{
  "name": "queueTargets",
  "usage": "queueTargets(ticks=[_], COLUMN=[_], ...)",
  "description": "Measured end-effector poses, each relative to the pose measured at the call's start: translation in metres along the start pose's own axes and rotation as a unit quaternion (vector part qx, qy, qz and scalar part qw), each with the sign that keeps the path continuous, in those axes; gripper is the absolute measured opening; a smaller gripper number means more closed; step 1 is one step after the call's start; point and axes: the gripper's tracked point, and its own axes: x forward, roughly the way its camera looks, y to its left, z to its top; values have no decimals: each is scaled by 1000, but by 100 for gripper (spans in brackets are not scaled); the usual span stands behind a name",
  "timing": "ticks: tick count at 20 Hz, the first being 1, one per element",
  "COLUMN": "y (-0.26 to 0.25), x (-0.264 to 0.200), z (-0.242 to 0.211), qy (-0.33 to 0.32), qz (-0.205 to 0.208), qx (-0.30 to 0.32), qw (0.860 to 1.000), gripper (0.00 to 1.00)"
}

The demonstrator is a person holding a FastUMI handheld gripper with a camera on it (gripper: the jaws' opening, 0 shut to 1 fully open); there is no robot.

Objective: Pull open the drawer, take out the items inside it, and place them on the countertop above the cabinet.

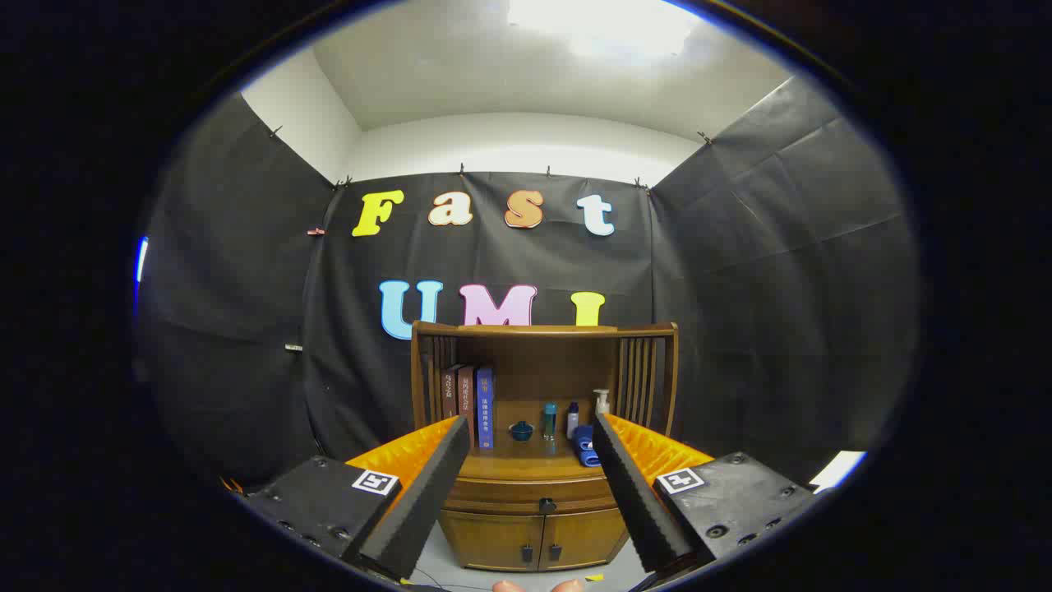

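Gripper (530,460) spread wide, empty, lined up on the drawer (534,495) and its knob (546,505) ahead between the fingers — ready, I'd say, for the pull.

Your picture is sharp in the middle, a bright ceiling light (604,29) glares white up top, the dark walls stay dim, and edges bend round.

Probably a recording booth: black-draped walls (246,271).
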Motion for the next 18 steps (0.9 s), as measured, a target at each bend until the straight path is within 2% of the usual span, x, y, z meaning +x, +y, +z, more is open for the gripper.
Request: queueTargets(ticks=[18], y=[-2], x=[2], z=[-1], qy=[-1], qz=[-7], qx=[14], qw=[1000], gripper=[98])
